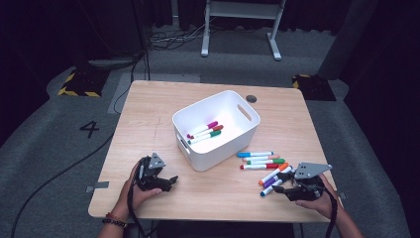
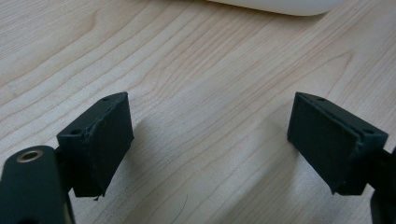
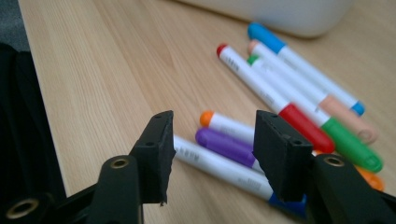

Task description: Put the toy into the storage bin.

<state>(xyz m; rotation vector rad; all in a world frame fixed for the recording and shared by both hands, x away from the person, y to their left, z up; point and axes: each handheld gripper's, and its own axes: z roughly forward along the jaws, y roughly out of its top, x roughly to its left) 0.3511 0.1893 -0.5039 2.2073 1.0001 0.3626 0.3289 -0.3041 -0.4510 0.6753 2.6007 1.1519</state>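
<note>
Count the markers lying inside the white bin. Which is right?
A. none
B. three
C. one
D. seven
B: in the high view three markers lie side by side on the floor of the bin, with magenta, red and green caps; the other markers lie on the table outside it.
</note>
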